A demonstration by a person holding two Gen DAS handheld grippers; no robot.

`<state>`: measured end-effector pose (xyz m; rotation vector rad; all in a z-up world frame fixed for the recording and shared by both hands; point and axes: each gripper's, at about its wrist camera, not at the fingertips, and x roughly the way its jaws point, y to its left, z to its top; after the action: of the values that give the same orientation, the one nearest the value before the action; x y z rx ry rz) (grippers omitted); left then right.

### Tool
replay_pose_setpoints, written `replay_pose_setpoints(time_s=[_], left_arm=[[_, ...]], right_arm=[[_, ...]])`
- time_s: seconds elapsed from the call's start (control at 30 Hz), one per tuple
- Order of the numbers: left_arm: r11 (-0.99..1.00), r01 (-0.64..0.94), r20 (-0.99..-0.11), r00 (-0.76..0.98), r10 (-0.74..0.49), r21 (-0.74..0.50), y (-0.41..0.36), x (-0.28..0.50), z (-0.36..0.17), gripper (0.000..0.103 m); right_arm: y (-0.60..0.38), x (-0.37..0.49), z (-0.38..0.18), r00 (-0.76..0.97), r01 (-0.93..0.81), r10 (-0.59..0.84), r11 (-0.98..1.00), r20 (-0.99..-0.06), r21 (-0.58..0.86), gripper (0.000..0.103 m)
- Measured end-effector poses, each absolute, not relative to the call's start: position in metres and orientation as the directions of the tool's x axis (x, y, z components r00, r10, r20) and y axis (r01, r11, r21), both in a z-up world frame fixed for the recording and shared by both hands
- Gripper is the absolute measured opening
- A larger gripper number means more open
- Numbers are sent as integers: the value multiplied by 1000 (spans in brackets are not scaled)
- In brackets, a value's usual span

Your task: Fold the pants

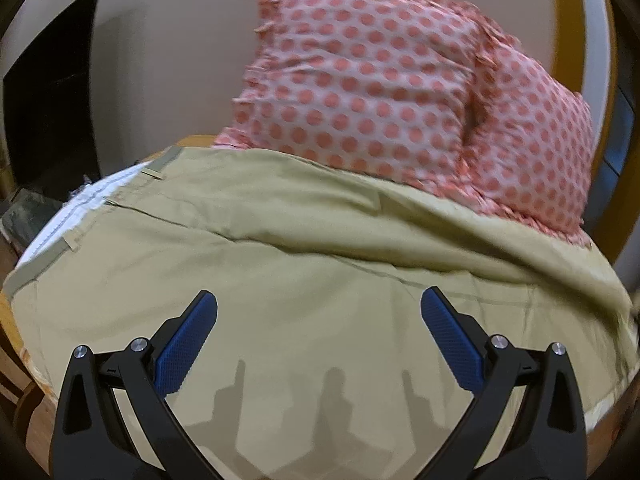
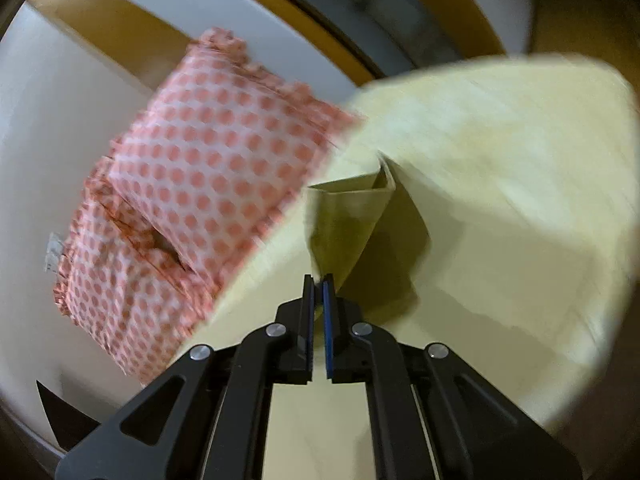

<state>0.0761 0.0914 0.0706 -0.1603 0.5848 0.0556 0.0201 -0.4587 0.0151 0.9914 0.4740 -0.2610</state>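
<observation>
Khaki pants (image 1: 304, 264) lie spread across a round wooden table, waistband with white lining (image 1: 80, 200) at the left. My left gripper (image 1: 318, 304) is open and empty, hovering just above the fabric. In the right wrist view my right gripper (image 2: 319, 280) is shut on a fold of the pants (image 2: 348, 216) and holds that fold lifted above the rest of the cloth (image 2: 500, 208).
A pink pillow with red dots (image 1: 384, 80) leans at the back of the table, partly on the pants; it also shows in the right wrist view (image 2: 200, 184). The wooden table edge (image 1: 36, 420) shows at lower left. A dark opening (image 1: 52, 92) is at the far left.
</observation>
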Motion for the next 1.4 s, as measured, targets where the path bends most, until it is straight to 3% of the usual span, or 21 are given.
replay_pose_setpoints(time_s=[0.1,0.17,0.23,0.27,0.3,0.37,0.4,0.47,0.6,0.9,1.2,1.23,1.27,1.3,1.33,1.4], left_arm=[[980,-106,-548,836,-5,-171,108,86,79,102],[974,-110,-561,828,-20,-198,120,98,86,102],[968,-100,-565,824,-49,-230,130,108,89,102],[963,-97,-565,823,-65,-252,135,114,90,102],[959,-97,-567,820,-75,-267,139,118,90,102],[936,-97,-567,815,-120,-338,151,136,90,102],[924,-91,-562,814,-145,-370,155,142,89,102],[888,-119,-572,801,-179,-444,167,168,87,102],[857,-222,-647,747,-157,-465,179,218,74,102],[798,-382,-761,633,-141,-466,181,285,47,98],[843,-530,-871,454,189,-93,170,343,62,97],[846,-529,-884,426,194,-69,170,349,56,94],[852,-520,-894,407,188,-58,170,354,50,68],[867,-492,-905,400,144,-80,170,357,42,33],[871,-472,-905,418,84,-137,174,354,39,21],[848,-457,-855,519,10,-268,187,332,51,8]], right_arm=[[-464,17,0,865,427,38,469,-500,774,15],[-464,20,6,879,403,40,474,-476,783,32],[-460,22,14,878,408,20,493,-479,768,57],[-461,27,16,873,420,9,494,-487,761,60],[-462,32,17,868,432,-3,498,-496,752,59],[-468,44,16,852,448,-11,534,-524,717,11],[-473,50,13,847,441,10,543,-531,715,1],[-479,42,16,874,412,2,526,-486,744,1],[-487,13,30,909,380,-73,553,-411,741,1],[-496,1,25,902,387,-73,570,-425,725,1],[-497,-8,28,900,393,-98,601,-425,696,1],[-498,-8,27,901,390,-93,597,-423,701,1],[-498,-8,26,902,388,-91,596,-422,703,1],[-499,-7,26,904,382,-82,595,-419,707,1],[-499,-6,27,907,376,-77,594,-415,711,1],[-501,-5,30,914,358,-66,595,-401,719,1]])
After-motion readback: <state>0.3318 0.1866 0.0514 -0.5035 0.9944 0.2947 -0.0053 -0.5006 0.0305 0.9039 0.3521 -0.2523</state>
